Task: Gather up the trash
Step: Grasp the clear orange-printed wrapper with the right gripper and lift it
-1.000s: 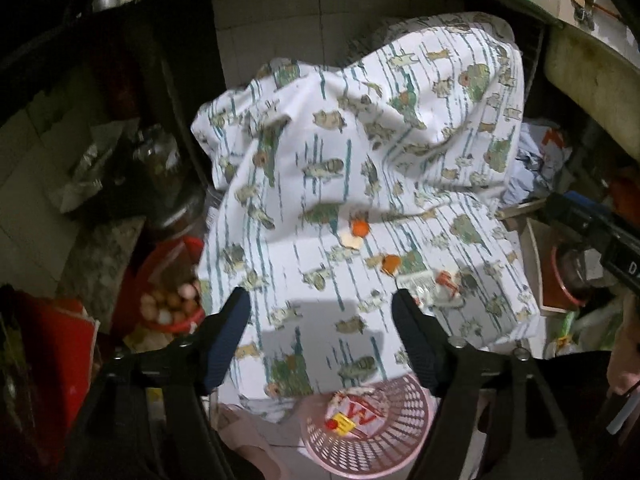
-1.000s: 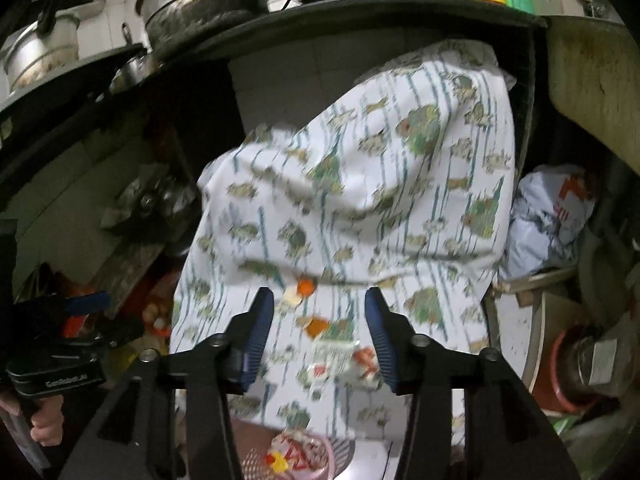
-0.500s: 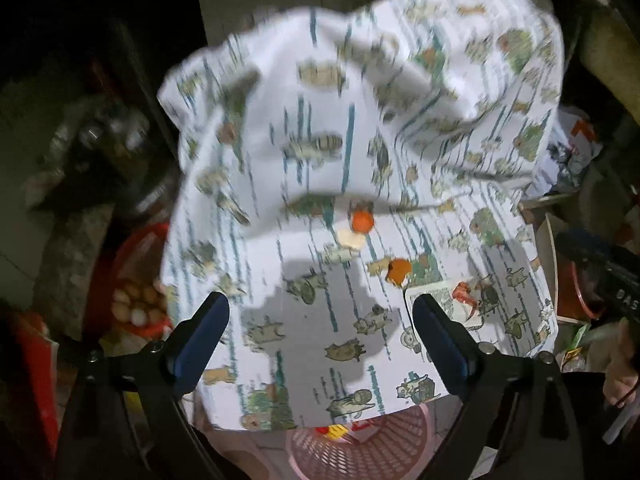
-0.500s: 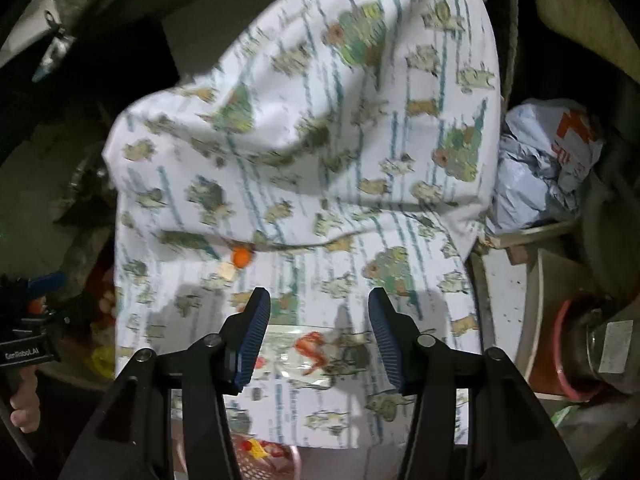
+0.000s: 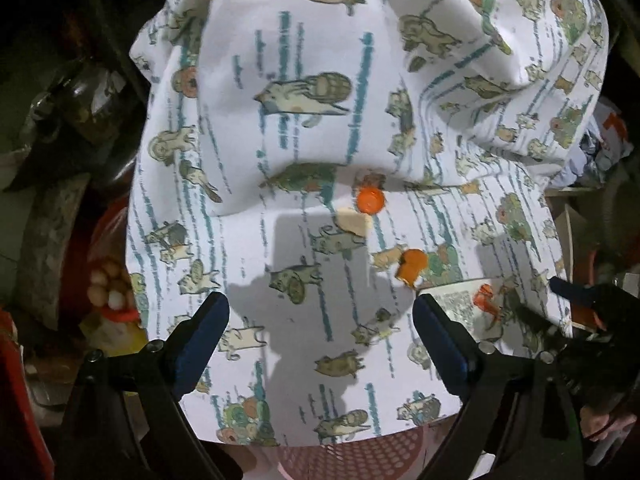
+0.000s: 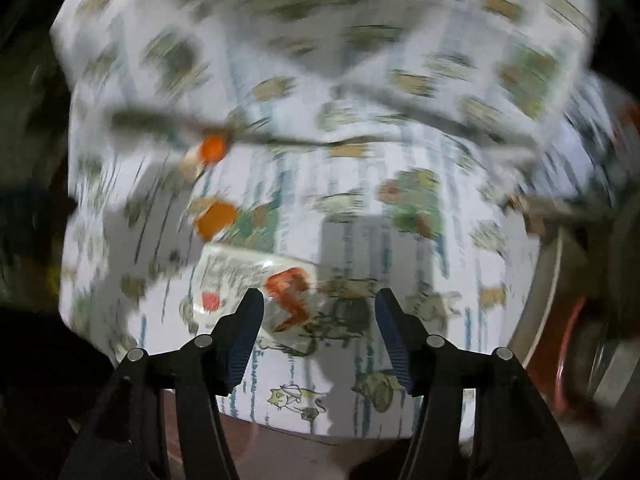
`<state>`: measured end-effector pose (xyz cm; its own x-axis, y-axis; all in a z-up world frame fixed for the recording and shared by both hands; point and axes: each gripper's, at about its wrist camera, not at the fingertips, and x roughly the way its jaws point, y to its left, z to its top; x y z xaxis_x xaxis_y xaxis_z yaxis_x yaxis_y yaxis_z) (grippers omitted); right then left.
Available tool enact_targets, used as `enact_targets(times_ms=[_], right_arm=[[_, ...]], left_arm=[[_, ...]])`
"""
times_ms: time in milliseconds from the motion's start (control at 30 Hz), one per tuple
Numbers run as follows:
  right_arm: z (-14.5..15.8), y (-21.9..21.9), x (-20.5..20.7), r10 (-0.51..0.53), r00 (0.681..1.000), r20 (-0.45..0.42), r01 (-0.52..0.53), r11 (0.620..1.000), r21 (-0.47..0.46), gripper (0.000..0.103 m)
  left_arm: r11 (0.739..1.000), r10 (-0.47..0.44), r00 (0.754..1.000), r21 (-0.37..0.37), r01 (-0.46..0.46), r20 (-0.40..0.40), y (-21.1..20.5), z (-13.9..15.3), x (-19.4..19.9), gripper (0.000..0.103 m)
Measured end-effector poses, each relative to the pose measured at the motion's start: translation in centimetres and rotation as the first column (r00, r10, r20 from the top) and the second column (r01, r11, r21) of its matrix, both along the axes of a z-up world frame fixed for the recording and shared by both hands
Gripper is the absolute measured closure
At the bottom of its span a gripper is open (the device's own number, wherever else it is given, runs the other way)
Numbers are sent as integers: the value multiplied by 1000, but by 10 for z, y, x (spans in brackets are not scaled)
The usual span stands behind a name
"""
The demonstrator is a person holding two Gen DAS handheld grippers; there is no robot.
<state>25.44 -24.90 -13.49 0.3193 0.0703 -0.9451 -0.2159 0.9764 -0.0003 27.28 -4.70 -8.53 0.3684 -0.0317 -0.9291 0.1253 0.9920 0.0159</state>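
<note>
A white cloth (image 5: 320, 80) printed with cats covers a raised surface. On it lie an orange bottle cap (image 5: 371, 201), a pale scrap (image 5: 354, 222), an orange scrap (image 5: 412, 266) and a clear plastic wrapper with red print (image 5: 476, 308). My left gripper (image 5: 320, 330) is open above bare cloth, left of the scraps. My right gripper (image 6: 318, 312) is open, its tips straddling the wrapper (image 6: 280, 292). The right wrist view is blurred; the cap (image 6: 214, 148) and orange scrap (image 6: 216, 216) lie to its upper left.
A pink perforated basket (image 5: 340, 456) sits below the cloth's front edge. A red bowl of eggs (image 5: 108, 284) stands on the left. Dark clutter and jars crowd the left side, bags and containers (image 5: 600, 144) the right.
Both grippers have moved forward and down towards the cloth. The right gripper has closed in over the wrapper. Both stay open.
</note>
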Motion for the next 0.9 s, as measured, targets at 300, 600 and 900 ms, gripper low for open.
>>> enact_targets(times_ms=[300, 600, 900], right_arm=[[-40, 39, -11, 239, 969, -56, -244, 965, -101, 26], [-65, 47, 5, 245, 967, -75, -253, 959, -130, 18], [-60, 27, 28, 127, 987, -97, -124, 992, 37, 63]], left_arm=[[999, 29, 1000, -22, -29, -11, 21, 1, 4, 11], [999, 17, 999, -41, -18, -30, 20, -1, 5, 11], [999, 40, 998, -26, -41, -47, 23, -9, 10, 11]])
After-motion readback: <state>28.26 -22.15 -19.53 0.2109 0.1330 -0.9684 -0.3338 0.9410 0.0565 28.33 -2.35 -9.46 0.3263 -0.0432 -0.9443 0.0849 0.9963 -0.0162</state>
